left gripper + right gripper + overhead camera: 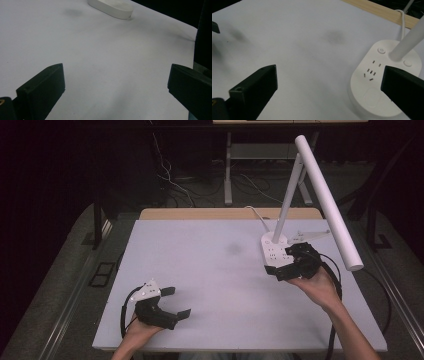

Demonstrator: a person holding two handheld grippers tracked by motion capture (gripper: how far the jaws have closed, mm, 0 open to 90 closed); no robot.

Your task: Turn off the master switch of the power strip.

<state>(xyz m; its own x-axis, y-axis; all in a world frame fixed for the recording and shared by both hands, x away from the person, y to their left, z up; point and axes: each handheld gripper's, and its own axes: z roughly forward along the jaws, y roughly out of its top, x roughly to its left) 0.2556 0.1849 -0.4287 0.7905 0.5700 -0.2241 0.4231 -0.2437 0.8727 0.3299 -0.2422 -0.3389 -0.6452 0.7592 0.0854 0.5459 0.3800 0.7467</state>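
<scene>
Wide worktop [210, 270] covered by a pale grey-white sheet, wooden edge showing along the far side, faint dark smudge [233, 248] near the middle. At the right far part, a white desk lamp [320, 195] with a long tubular head slanting out over the worktop's right edge on a thin upright stem. Below the stem, the lamp's white oval base [272, 251] with socket slots in its top (power button and a second round button visible in the right gripper view [384, 75]), flat on the sheet, white cord trailing off the back. Right claw [286, 265] held in the person's right hand [317, 287], just beside the near right side of the base, perhaps touching it (contact not clear), jaws spread wide, nothing clamped; in its own view one jaw over the base's edge, the other over bare sheet. Left claw [179, 302] at the near left, well apart from the lamp, jaws likewise spread and empty over bare sheet, the base [111, 7] far off at the top of its view.
</scene>
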